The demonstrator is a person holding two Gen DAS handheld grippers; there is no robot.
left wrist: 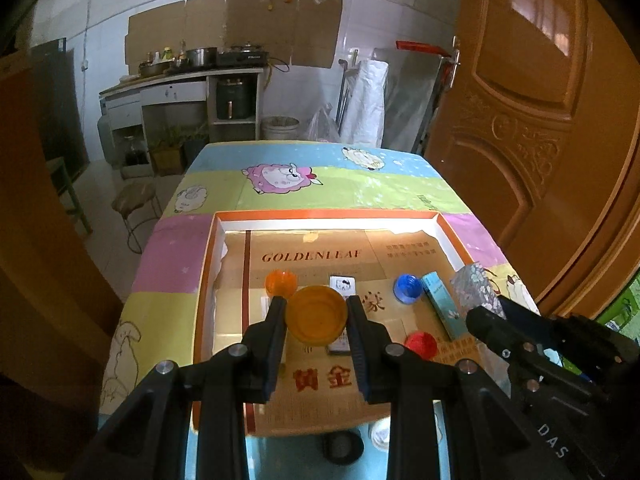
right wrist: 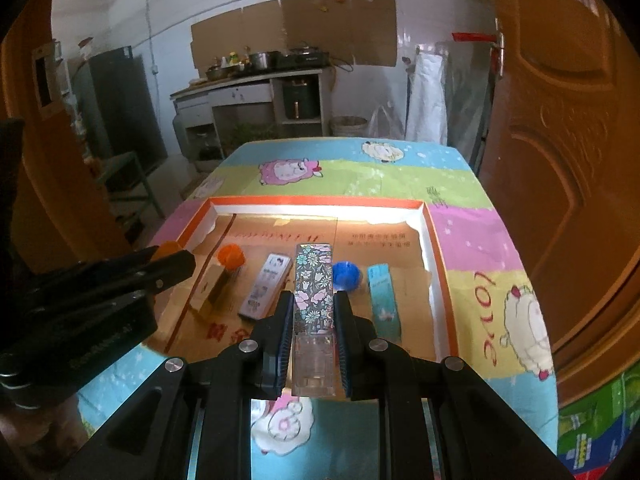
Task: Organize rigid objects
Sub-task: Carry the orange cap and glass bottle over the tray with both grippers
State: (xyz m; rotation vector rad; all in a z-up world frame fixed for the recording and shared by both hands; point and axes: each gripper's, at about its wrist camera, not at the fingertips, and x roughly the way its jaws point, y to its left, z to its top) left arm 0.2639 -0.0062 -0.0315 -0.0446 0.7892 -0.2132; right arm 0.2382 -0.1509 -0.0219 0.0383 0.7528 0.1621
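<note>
My left gripper (left wrist: 316,306) is shut on an orange cup (left wrist: 316,315) and holds it above the shallow cardboard tray (left wrist: 332,214). My right gripper (right wrist: 312,300) is shut on a long floral box (right wrist: 314,284) with a clear end, held over the tray's near edge (right wrist: 320,200). In the tray lie an orange cap (left wrist: 280,282), a blue cap (left wrist: 407,288), a red cap (left wrist: 421,345), a teal box (left wrist: 442,304) and a white flat box (right wrist: 266,284). The right gripper shows at the right of the left wrist view (left wrist: 492,312).
The tray sits on a table with a colourful sheep-print cloth (left wrist: 280,176). A wooden door (left wrist: 540,140) stands close on the right. A stool (left wrist: 134,200) and a kitchen counter (left wrist: 180,80) are beyond the table's far left. A black round object (left wrist: 342,446) lies near the tray's front.
</note>
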